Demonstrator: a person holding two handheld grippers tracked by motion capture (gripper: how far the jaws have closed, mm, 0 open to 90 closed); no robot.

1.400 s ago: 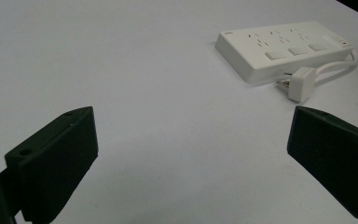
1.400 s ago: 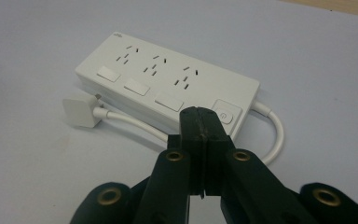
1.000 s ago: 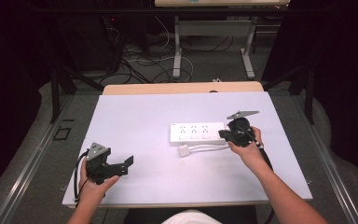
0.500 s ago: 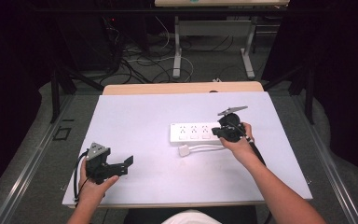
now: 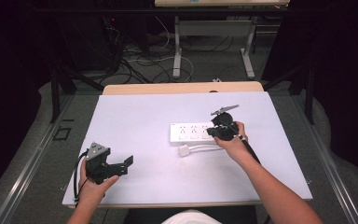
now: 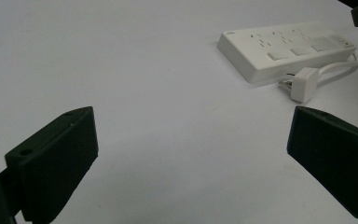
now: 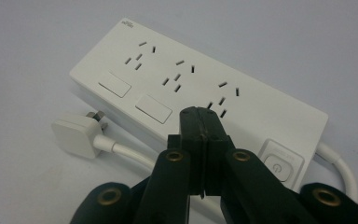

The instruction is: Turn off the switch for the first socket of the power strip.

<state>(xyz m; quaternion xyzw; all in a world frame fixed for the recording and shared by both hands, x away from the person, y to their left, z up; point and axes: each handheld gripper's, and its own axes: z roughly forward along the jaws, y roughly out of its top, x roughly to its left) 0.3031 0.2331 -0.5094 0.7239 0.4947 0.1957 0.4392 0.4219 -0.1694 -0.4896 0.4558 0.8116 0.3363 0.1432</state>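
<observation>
**Over the strip's switch end**

At the table's right-centre, the right gripper [image 7: 204, 122], jaws pressed together on nothing, hovers over the power strip [image 5: 191, 131], whose long axis runs leftward from it. The left gripper [image 5: 121, 165], splayed, idles well apart, near-left.

A white-topped rectangular bench [image 5: 135, 116] has a strip of light wood [image 5: 168, 88] along its far edge. Beyond it, on the grey floor [image 5: 205, 65], lies a tangle of black and white cables [image 5: 142, 58]. Two white metal legs [image 5: 177, 51] of a second table stand among them. A small dark square floor plate [image 5: 61, 133] sits left of the bench, beside a grey metal rail [image 5: 28, 163].
</observation>
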